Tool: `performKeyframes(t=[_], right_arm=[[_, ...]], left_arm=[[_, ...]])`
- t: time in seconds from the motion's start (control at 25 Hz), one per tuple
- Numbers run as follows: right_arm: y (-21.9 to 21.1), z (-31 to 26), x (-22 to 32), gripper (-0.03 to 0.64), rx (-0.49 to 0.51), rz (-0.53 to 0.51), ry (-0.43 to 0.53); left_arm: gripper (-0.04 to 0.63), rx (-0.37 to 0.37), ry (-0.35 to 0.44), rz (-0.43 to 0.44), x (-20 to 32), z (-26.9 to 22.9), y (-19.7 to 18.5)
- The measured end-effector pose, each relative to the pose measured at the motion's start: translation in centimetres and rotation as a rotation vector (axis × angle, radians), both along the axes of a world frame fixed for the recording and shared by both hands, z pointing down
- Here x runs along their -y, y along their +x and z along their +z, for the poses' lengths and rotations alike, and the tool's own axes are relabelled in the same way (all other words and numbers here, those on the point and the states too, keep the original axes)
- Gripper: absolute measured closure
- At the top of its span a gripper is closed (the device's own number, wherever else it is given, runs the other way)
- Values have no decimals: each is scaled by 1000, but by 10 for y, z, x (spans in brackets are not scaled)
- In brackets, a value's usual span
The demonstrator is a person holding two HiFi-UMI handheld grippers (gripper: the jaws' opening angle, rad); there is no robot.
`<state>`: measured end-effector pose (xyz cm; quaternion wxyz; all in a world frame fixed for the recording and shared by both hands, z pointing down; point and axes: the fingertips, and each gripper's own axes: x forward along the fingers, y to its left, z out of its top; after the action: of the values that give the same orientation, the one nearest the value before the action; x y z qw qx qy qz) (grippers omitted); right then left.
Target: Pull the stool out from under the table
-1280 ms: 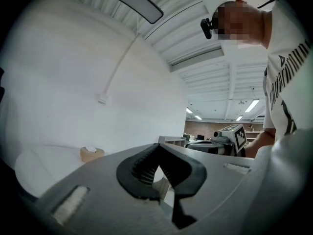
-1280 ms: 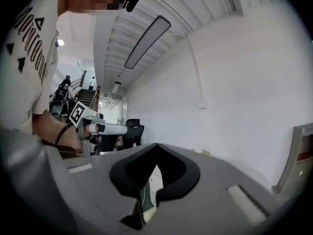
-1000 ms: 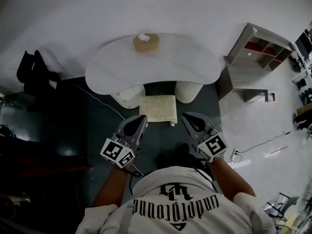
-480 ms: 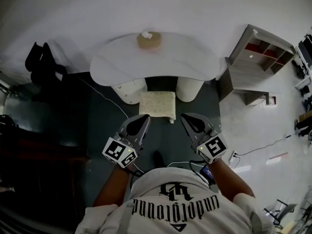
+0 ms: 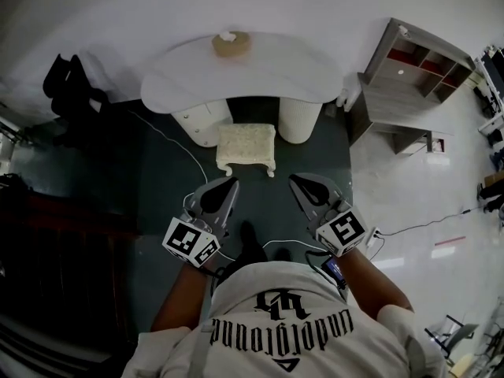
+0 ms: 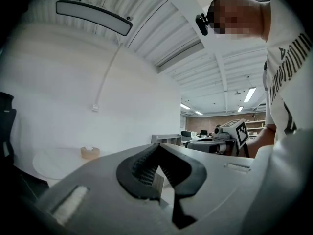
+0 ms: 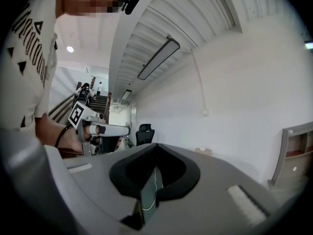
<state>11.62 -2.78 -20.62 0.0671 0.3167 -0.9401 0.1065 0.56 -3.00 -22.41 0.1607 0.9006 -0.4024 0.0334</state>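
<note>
A small cream stool with a padded top stands on the dark floor just in front of the white curved table, clear of its edge. My left gripper is shut and empty, held in the air a short way short of the stool's near left corner. My right gripper is shut and empty too, off the stool's near right corner. In the left gripper view the jaws meet with nothing between them. The right gripper view shows the same for its own jaws. Neither gripper touches the stool.
A tan round box sits on the table top. Two white pedestals hold the table up. A grey shelf unit stands at the right. A dark office chair is at the left, and a white cable runs across the floor.
The stool and table sit farther from me in the head view than before, and the stool now stands clear of the table edge. Both grippers stay shut and empty.
</note>
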Motion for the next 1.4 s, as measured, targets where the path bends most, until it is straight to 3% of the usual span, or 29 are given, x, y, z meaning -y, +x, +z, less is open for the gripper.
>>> performKeyframes(t=[0.32, 0.56, 1.12, 1.4], right_arm=[[11, 9, -51, 617, 9, -28, -40], [-6, 1, -79, 617, -8, -24, -24], [-91, -27, -167, 618, -19, 27, -7], [-115, -35, -198, 617, -24, 53, 9]], left_arm=[[597, 25, -28, -30, -55, 2, 6], [597, 24, -22, -9, -85, -5, -9], [597, 15, 0, 32, -174, -34, -99], [597, -8, 14, 60, -210, -40, -124]])
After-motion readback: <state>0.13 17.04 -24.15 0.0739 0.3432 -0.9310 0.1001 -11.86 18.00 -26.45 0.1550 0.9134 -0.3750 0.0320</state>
